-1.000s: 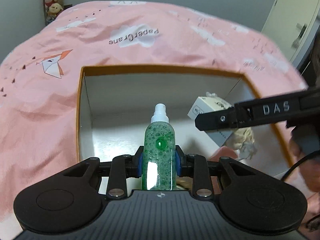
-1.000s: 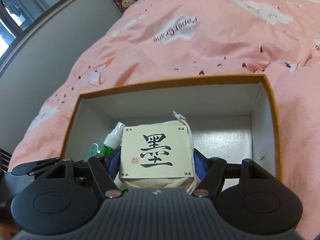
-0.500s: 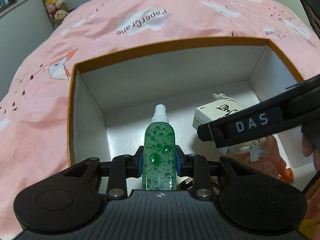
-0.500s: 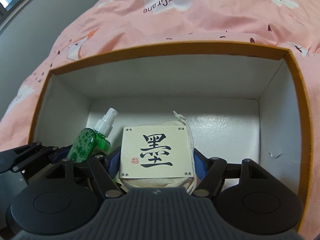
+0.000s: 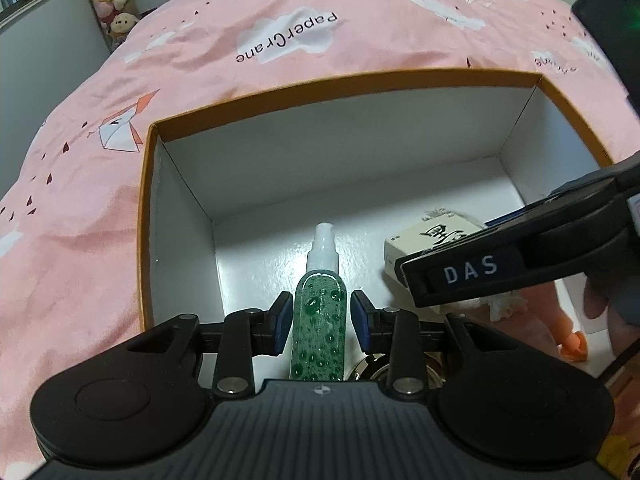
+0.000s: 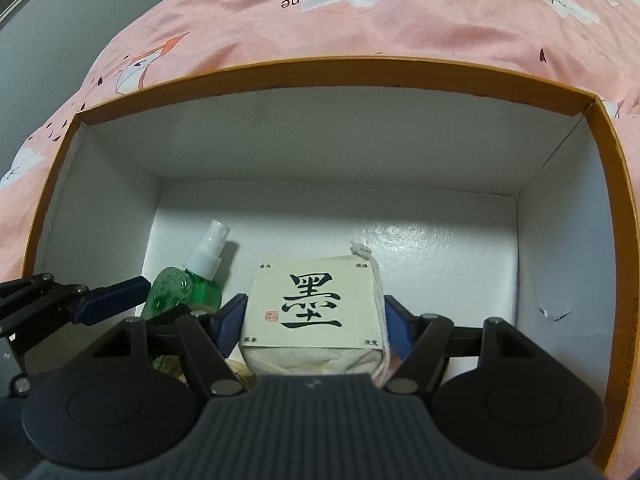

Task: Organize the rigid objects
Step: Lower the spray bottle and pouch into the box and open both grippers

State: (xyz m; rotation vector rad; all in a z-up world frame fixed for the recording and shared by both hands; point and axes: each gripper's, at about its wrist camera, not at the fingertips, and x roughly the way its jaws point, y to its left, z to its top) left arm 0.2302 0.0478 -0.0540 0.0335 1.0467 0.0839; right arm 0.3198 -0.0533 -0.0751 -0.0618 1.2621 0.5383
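Drop-off step: left gripper (image 5: 319, 317) jaws opening off the spray bottle (image 5: 319, 312) near the box (image 5: 145, 216) left wall; right gripper (image 6: 314, 322) pinching the ink pack (image 6: 313, 307), release next.

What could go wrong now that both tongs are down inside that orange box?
The left tongs are opening around the green spray bottle; freed, it might roll against the ink package. The right tongs grip that package close beside it, so the two tongs could bump inside the box.
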